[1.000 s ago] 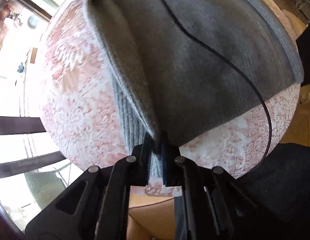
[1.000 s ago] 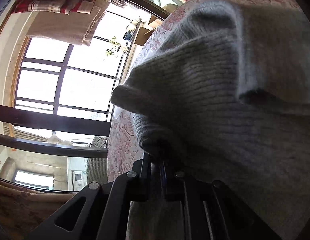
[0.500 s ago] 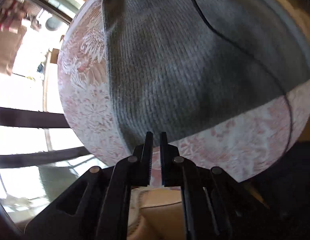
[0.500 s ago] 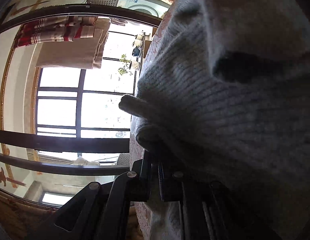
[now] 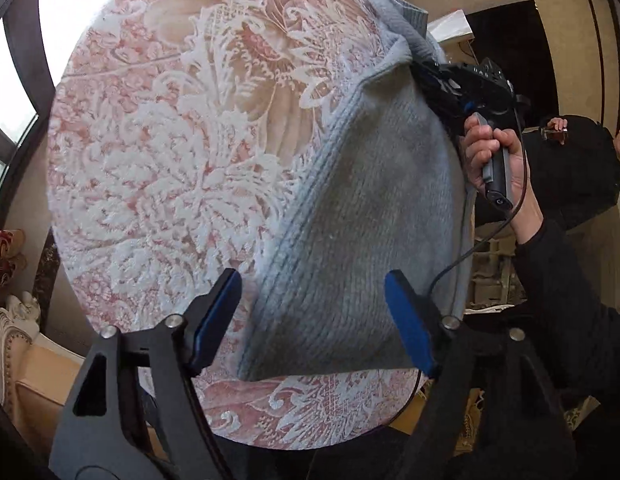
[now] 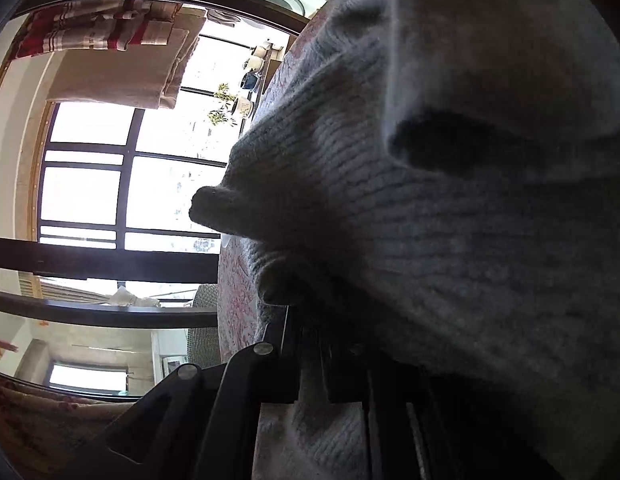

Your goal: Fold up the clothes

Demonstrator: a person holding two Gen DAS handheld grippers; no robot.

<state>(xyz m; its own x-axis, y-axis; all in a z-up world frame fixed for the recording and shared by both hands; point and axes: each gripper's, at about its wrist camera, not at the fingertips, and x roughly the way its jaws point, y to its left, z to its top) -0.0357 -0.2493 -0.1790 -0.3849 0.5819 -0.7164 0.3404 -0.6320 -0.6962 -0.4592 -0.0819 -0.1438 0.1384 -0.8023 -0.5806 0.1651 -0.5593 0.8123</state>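
A grey knitted sweater (image 5: 361,216) lies folded on a round table with a pink and white patterned cloth (image 5: 182,152). My left gripper (image 5: 313,320) is open and empty, hovering above the sweater's near corner. My right gripper (image 6: 310,344) is shut on a fold of the sweater (image 6: 449,220), which fills most of the right wrist view. In the left wrist view the right gripper (image 5: 433,76) holds the sweater's far corner at the table's far right edge, with the person's hand (image 5: 493,156) on its handle.
A cable (image 5: 489,232) hangs from the right gripper's handle past the table edge. A cream carved chair (image 5: 22,320) stands at the left. A large window (image 6: 122,192) with hanging towels (image 6: 110,56) lies beyond the table.
My left gripper let go of the sweater's edge, opened wide and pulled up and back. The right gripper kept its hold on the fold.
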